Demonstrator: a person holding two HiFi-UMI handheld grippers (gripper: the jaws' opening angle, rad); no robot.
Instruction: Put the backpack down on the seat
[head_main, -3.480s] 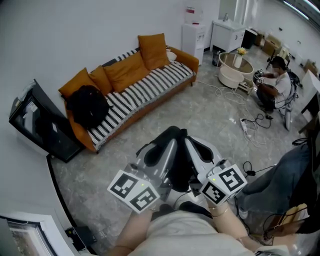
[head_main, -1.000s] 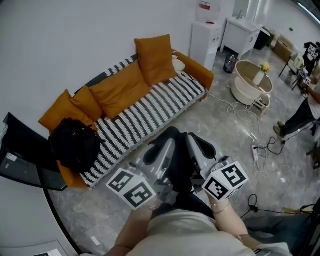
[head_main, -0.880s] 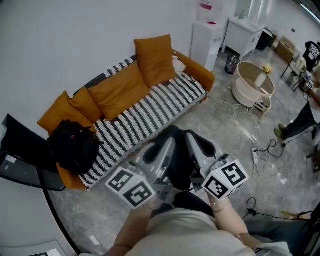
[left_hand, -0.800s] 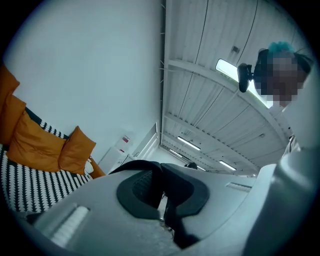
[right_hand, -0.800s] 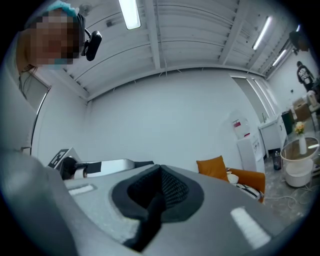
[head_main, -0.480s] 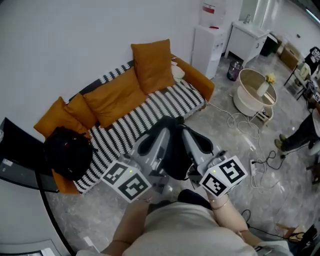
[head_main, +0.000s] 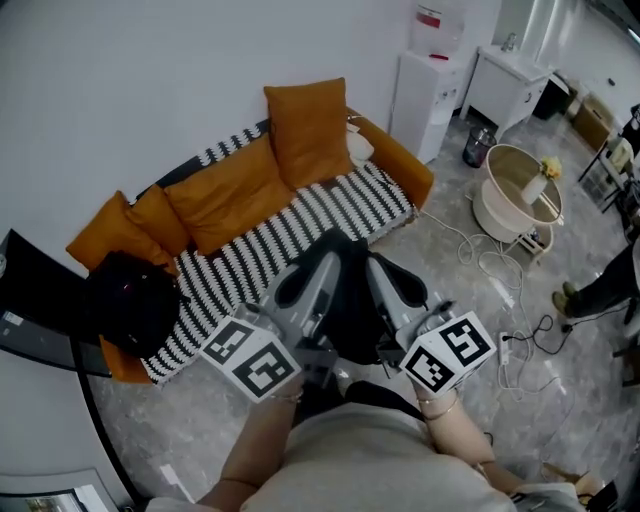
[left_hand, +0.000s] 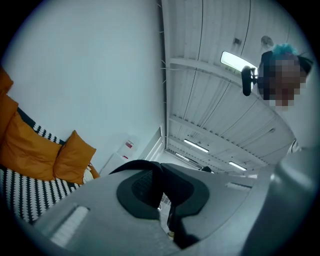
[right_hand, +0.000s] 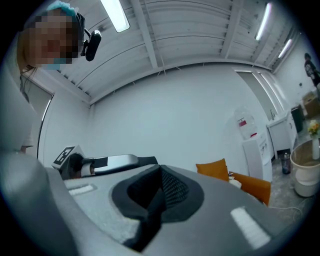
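Head view, change: the camera has swung round since a few seconds ago, but the backpack stays on the striped seat at the left end of the sofa. The task looks done.
Head view, tongs: left tongs and right tongs are side by side, well apart from the backpack.
Head view, surroundings: cables on the floor and a water dispenser. Nothing blocks the sofa.
Left gripper view: tongs closed, empty.
Right gripper view: tongs closed, empty.

Head view steeply down; both gripper views upward, sofa shared.
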